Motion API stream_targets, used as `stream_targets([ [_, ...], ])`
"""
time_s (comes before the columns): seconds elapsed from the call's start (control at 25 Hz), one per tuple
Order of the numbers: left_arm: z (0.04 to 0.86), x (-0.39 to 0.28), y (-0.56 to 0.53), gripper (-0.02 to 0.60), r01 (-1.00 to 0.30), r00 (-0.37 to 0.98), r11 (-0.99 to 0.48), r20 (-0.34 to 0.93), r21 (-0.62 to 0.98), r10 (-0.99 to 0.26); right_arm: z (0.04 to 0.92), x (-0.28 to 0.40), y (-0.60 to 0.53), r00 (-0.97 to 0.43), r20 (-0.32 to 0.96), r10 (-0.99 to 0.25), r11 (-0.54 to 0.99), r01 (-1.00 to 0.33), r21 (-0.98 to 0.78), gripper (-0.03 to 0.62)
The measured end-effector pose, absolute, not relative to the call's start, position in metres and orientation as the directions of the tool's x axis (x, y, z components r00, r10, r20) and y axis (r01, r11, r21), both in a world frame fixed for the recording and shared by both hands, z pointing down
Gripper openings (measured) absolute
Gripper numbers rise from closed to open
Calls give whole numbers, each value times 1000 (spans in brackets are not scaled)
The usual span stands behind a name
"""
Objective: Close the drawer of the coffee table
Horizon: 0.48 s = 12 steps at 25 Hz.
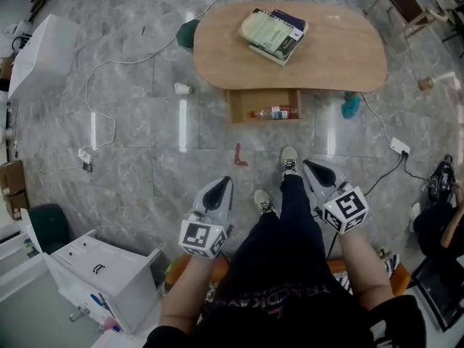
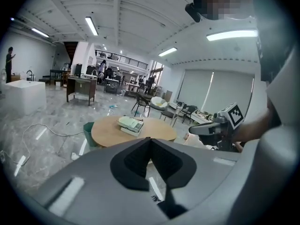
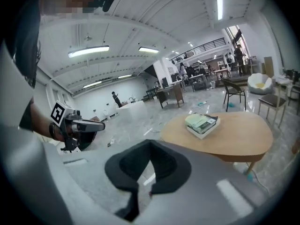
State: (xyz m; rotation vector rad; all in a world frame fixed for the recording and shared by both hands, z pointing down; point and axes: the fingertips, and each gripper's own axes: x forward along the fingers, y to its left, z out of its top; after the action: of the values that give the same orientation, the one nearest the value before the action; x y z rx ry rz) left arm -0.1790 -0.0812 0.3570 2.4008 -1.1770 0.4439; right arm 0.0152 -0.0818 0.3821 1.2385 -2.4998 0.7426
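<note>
Grey marble-tile floor (image 1: pixel 145 180). Stack of books, green-and-white cover on top (image 1: pixel 274 35); clear plastic bottle with red label (image 1: pixel 276 112) lies on its side, nearer the camera. Dark green bin (image 1: pixel 186 33) left of the books, small teal object (image 1: pixel 351 106) right of the bottle. Thin white cable (image 1: pixel 87 93) loops over the floor. Big white box (image 1: pixel 40 53) far left, low white cabinet (image 1: pixel 101 278) bottom left, black backpack (image 1: pixel 441 181) at right edge.

Head view high, steeply downward; both gripper views low, forward, toward the same coffee table (image 1: pixel 341 49).
</note>
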Motion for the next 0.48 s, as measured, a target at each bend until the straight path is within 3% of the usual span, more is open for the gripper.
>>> stream_targets([
  [0.48, 542, -201, -149, 5, -860, 503, -469, 488, 201, -713, 552, 19, -150, -615, 509, -602, 590, -772, -234, 0],
])
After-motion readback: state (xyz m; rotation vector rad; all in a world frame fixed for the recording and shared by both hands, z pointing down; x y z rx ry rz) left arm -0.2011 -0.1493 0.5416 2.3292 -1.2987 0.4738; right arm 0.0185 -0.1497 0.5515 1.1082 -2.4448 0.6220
